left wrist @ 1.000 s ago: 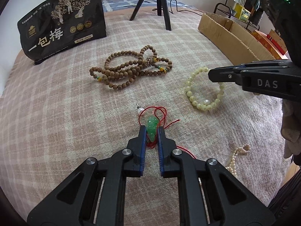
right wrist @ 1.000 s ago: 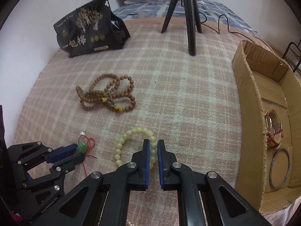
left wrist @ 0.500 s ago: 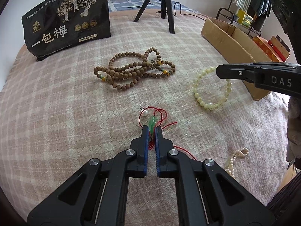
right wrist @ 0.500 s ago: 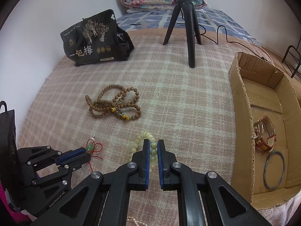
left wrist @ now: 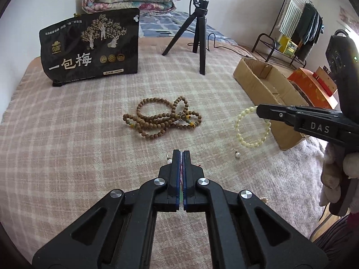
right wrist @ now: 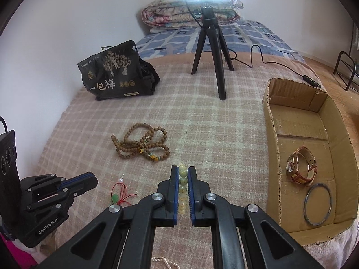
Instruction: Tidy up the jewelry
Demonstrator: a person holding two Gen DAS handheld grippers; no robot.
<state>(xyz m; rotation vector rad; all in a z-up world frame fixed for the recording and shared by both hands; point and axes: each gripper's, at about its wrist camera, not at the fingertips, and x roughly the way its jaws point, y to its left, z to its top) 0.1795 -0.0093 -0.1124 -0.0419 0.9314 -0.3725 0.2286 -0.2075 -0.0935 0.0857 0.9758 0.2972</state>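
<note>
Step in hand: transfer of two pieces to the cardboard box (right wrist: 272, 134), one per hand.

1. The yellow bead bracelet (right wrist: 182, 180) is clamped in the right tongs (right wrist: 182, 168). The jaws are closed onto the beads, and several beads sit in a row between the blue pads. In the left wrist view the loop hangs from the tip, clear of the blanket (left wrist: 89, 134) and just beside the near wall of the box.
2. The green pendant (right wrist: 115, 198) sits just beneath the left tongs (left wrist: 181, 151). These jaws are closed to a thin slit, with a sliver of red and green showing in the gap. Judgement: the grip is on the red cord and the pendant hangs below it. Whether the pendant is clear of the blanket cannot be told.
3. Next move, as judged: carry the bracelet over the box wall, lower it onto bare cardboard away from the watch (right wrist: 301, 168) and the bangle (right wrist: 317, 204), then release. The pendant follows.
4. Remaining on the blanket: the wooden bead strand (left wrist: 157, 121), a pearl earring (left wrist: 237, 155) and another pearl earring (right wrist: 122, 180) beside the pendant
</note>
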